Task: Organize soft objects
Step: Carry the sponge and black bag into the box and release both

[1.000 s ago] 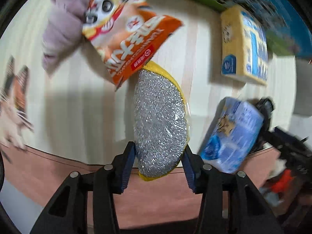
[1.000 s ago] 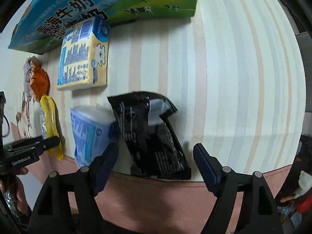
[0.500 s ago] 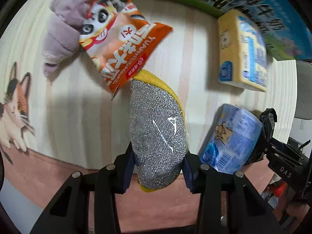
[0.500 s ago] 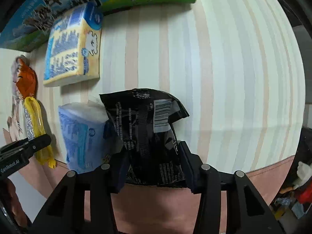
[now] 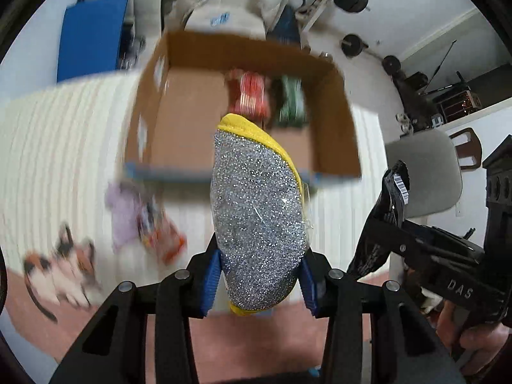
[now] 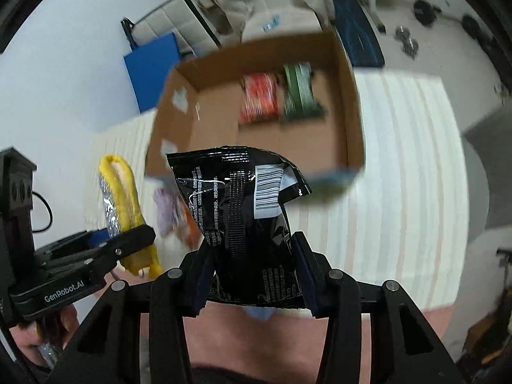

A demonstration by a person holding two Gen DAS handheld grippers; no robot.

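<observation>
My left gripper point(image 5: 260, 283) is shut on a silver and yellow scouring sponge point(image 5: 257, 220), held up in the air in front of an open cardboard box point(image 5: 153, 96). My right gripper point(image 6: 252, 275) is shut on a black snack packet point(image 6: 243, 211), also lifted and facing the cardboard box point(image 6: 353, 102). The sponge also shows at the left of the right wrist view point(image 6: 123, 198); the black packet shows at the right of the left wrist view point(image 5: 384, 224). A red packet point(image 6: 259, 97) and a green packet point(image 6: 299, 91) lie inside the box.
On the striped tablecloth point(image 5: 64, 147) lie a lilac soft toy point(image 5: 123, 211) and an orange snack bag point(image 5: 160, 236), both blurred, below the box. A grey chair point(image 5: 425, 172) stands at the right. Gym weights and a blue mat point(image 5: 92, 35) lie beyond the table.
Both grippers have lifted off the table with the sponge and the black packet and tilted up to face the cardboard box. The right gripper closed on the packet a second ago.
</observation>
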